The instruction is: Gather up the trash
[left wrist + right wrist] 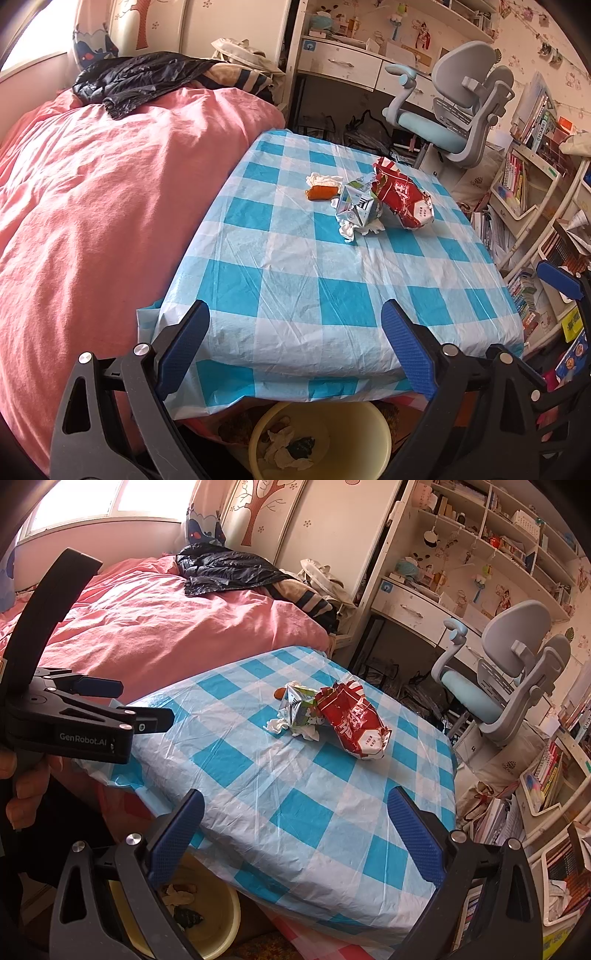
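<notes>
On the blue-checked table (295, 295) lies a heap of trash: a red snack bag (400, 199) (354, 722), a crushed silver-green carton (356, 205) (299, 705), white tissue (354, 230) (277, 724) and an orange piece (320, 192) with tissue behind it. A yellow bin (321, 439) (207, 923) holding some trash stands on the floor under the table's near edge. My left gripper (295, 343) is open and empty above the near edge. My right gripper (295, 834) is open and empty, also near the front edge. The left gripper also shows from the side in the right wrist view (125, 705).
A pink-covered bed (110, 203) borders the table on the left, with a black jacket (140, 79) on it. A grey-blue desk chair (461, 107) and desk stand beyond the table. Bookshelves and stacked books (524, 295) crowd the right side.
</notes>
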`<state>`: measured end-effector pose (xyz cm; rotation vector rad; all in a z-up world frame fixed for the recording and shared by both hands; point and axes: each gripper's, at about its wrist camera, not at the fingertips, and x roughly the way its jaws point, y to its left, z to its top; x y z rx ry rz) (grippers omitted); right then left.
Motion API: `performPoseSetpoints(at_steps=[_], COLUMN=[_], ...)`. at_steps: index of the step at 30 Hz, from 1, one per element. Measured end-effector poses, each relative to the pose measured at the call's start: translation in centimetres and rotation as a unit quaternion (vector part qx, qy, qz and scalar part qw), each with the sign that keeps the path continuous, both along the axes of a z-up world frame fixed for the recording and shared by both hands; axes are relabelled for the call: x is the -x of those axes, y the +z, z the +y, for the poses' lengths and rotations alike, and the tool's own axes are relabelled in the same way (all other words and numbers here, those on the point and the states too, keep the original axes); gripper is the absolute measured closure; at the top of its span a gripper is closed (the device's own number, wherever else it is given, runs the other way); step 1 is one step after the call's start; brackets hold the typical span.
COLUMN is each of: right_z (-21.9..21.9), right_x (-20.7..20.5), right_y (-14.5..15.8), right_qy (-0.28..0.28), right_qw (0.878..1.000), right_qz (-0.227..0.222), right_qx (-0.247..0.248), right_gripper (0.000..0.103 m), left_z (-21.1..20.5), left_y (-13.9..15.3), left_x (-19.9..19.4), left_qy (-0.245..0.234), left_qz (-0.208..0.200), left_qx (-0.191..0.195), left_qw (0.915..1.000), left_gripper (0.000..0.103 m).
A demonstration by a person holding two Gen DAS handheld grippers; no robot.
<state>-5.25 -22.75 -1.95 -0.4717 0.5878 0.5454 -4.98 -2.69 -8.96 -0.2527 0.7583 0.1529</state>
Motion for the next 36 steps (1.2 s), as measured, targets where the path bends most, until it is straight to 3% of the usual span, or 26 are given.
performPoseSetpoints(at_steps=[8,16,27,36], right_z=[-0.1,-0.7,-1.2,-1.7], right_x=[0.0,-1.8,-5.9,-10.9], right_y=[-0.4,-1.4,-3.0,-4.8], right_qy=[0.001,-0.007,-0.018,-0.03], right_qw=[1.0,1.0,0.998,0.996], right_qz=[0.005,0.025,0.058,0.07], right_qx=[0.0,-0.001,0.011,0.044], right_gripper=[0.008,0.008,0.008,0.008], left_z=[0.1,1.6,-0.6,-4.1], left_y=[0.0,2.3,2.0,-0.6], left_x=[-0.5,-3.3,-11.8,-20.0], left_qy=[-0.007,-0.018,-0.081,-0.136], left_qz=[0.007,-0.005,0.023,0.061], left_qx=[0.004,-0.014,-0.038,-0.103], left_qw=[0.9999,0.9997,0.9957,0.9835], left_gripper=[0.013,0.013,0.013,0.013])
